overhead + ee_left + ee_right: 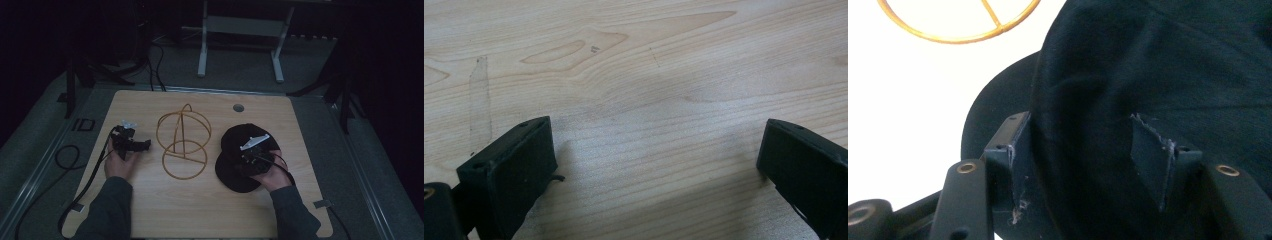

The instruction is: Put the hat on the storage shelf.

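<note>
Cap (235, 150) not yet on the wire stand (182, 142), right gripper (255, 154) around it.

It lies flat at the 4 o'clock side of the bench (200, 210), brim toward 7 o'clock, so its long way runs from 1 to 7. The right gripper has its jaws partly apart around the cap's cloth; I think lifting it comes next. The left gripper (131, 141) is wide and holds nothing, at 9 o'clock.

Matt cloth cap (1158, 65), wood-grain table (664, 75)
</note>
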A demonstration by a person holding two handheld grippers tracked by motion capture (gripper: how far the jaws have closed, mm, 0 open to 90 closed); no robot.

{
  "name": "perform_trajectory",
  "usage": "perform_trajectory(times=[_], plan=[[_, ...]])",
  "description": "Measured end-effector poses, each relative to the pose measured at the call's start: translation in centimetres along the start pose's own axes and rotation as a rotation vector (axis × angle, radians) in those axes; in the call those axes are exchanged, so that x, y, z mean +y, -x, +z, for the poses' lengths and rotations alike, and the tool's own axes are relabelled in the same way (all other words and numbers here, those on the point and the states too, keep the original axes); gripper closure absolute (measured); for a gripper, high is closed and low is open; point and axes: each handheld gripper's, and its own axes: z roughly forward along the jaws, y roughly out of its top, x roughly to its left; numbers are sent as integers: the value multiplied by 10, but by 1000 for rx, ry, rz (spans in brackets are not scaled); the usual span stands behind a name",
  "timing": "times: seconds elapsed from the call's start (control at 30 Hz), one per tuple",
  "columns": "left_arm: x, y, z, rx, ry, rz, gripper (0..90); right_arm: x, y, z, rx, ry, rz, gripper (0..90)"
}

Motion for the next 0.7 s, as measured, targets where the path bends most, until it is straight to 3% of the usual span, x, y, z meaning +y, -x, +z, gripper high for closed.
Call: perform_trajectory(times=[0.13, 0.33, 0.47, 0.53, 0.7], plan=[[0, 0, 0, 0, 0, 0, 19, 5, -2, 11, 9, -59, -23, 417], [0, 0, 0, 0, 0, 0, 19, 13, 4, 21, 70, -133, 14, 415], [0, 0, 0, 0, 0, 0, 19, 21, 5, 26, 102, -215, -12, 386], [0, 0, 0, 0, 0, 0, 19, 24, 6, 27, 110, -227, -20, 395], [0, 0, 0, 0, 0, 0, 19, 34, 18, 35, 233, -322, 37, 538]])
